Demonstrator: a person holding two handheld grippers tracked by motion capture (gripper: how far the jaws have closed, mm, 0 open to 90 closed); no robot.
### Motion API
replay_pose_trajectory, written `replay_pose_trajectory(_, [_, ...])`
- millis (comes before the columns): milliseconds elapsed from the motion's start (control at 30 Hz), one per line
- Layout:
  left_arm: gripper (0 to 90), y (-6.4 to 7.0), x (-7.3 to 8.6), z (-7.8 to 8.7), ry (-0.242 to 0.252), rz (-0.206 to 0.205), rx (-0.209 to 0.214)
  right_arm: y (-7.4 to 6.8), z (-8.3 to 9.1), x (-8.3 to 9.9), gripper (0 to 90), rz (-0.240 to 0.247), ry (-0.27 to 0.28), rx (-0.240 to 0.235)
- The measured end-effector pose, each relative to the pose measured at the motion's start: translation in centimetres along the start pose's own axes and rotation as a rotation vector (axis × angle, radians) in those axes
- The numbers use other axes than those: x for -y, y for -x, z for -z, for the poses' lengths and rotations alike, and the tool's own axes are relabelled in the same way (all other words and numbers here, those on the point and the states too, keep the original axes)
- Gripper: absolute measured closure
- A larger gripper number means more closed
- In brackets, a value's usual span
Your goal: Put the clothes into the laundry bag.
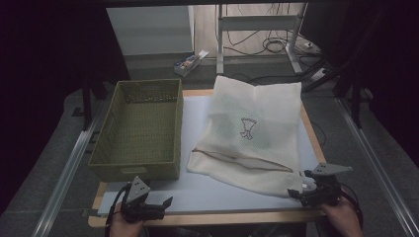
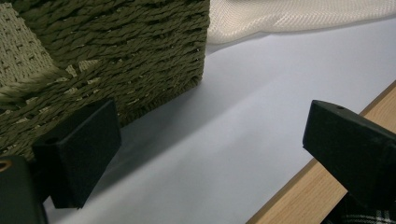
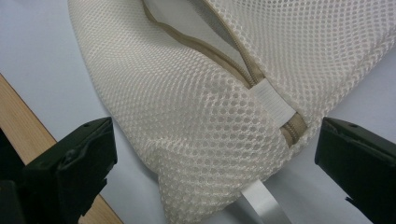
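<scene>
A white mesh laundry bag lies on the white table surface, its tan zipper running across the near side and partly unzipped. My right gripper stands open at the bag's near right corner. In the right gripper view the bag's corner sits between the spread jaws, with the zipper end and a white fabric tab close by. An olive woven basket stands at the left. My left gripper is open just in front of the basket, over bare table.
The table has a wooden edge along the front. Metal rails run along both sides. Beyond the table stand a desk frame with cables and a small box on the floor.
</scene>
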State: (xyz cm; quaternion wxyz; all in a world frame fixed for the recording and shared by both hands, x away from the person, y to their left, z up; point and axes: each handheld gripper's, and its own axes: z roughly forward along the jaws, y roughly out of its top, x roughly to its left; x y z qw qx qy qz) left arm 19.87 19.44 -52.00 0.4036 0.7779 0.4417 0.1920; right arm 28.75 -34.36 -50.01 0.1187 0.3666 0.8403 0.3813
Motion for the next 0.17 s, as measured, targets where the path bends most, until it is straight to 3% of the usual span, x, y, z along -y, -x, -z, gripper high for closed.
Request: replay_pose_trajectory(167, [4.4, 0.10, -0.08, -0.12, -0.008, -0.007, -0.002, -0.01, -0.06, 0.00, 0.0, 0.009, -0.002, 0.003])
